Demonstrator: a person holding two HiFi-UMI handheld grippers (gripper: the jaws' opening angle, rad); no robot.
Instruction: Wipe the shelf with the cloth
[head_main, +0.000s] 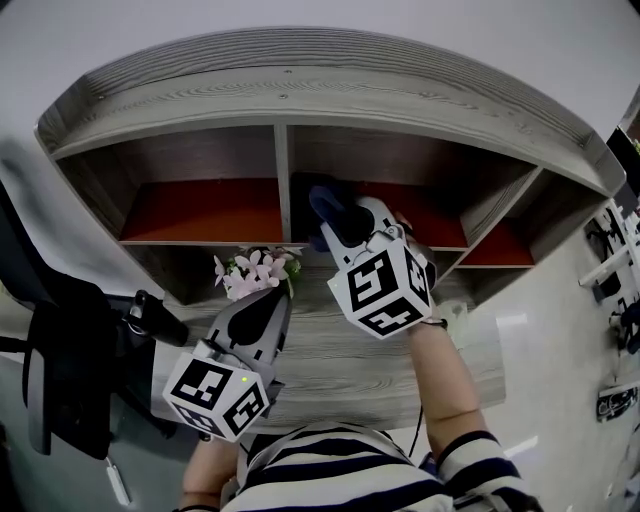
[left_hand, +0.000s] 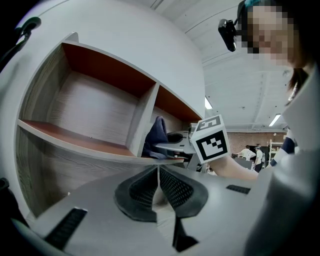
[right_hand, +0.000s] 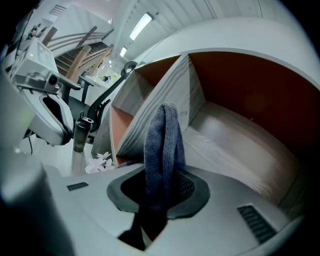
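A grey wood-grain shelf (head_main: 300, 95) with red inner panels fills the head view; it has side-by-side compartments split by a vertical divider (head_main: 283, 180). My right gripper (head_main: 335, 215) reaches into the middle compartment, shut on a dark blue cloth (head_main: 322, 203). In the right gripper view the cloth (right_hand: 162, 150) stands folded up between the jaws, in front of the compartment floor (right_hand: 235, 145). My left gripper (head_main: 262, 310) hangs lower, in front of the shelf, shut on nothing. From the left gripper view the cloth (left_hand: 156, 134) shows beside the divider.
A small bunch of pale pink flowers (head_main: 252, 272) sits on the lower board (head_main: 330, 370) just past my left gripper. A black chair (head_main: 60, 370) stands at the left. White floor (head_main: 560, 340) lies to the right of the shelf.
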